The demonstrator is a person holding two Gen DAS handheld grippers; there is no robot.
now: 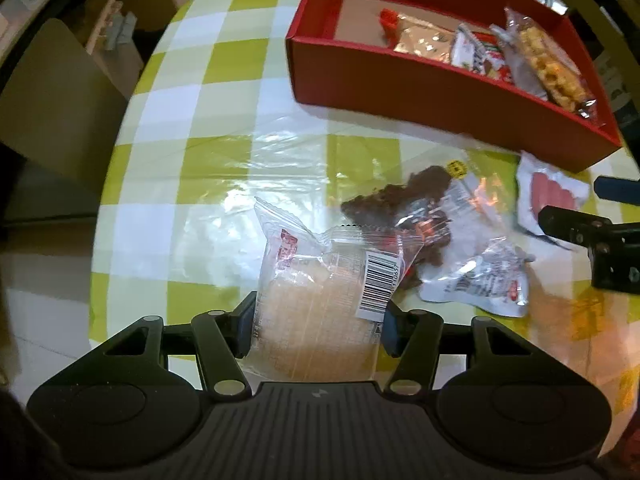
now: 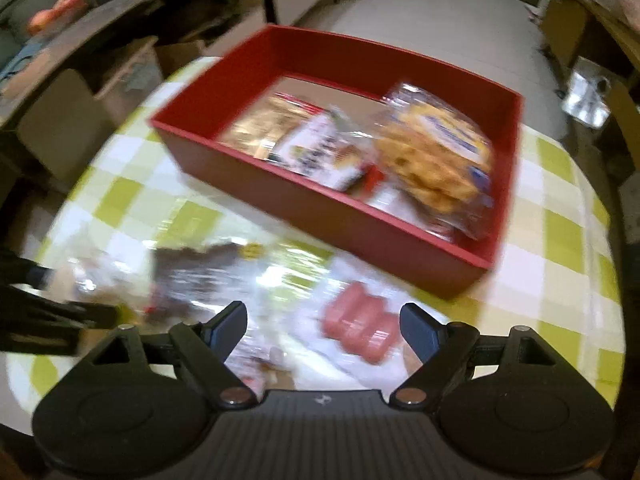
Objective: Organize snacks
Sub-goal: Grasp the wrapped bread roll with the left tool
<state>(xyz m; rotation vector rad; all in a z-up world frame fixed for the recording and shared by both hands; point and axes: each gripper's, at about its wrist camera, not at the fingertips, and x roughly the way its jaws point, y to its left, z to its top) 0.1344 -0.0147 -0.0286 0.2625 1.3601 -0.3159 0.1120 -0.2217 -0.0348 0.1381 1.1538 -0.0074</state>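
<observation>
Left gripper [image 1: 316,320] clenched on clear cake pack [image 1: 320,300] above checked table [image 1: 180,120]; right gripper [image 2: 324,328] spread wide over sausage pack [image 2: 360,332], near red box [image 2: 340,216] at far edge.

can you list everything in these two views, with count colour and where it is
red box: one, red, far side of the table, open top
snack packets in the box: at least three, gold, white-red and clear with yellow pieces, along its right part
checked tablecloth: one, green and white, covers the table
pale cake packet: one, clear wrap, barcode label, between the left gripper's pads
dark snack packet: one, clear with brown pieces, on the cloth
silver-white packet: one, crumpled, beside the dark one
sausage packet: one, pink in white wrap, on the cloth before the right gripper
left gripper: black, shut on the cake packet
right gripper: black, open, above the sausage packet
</observation>
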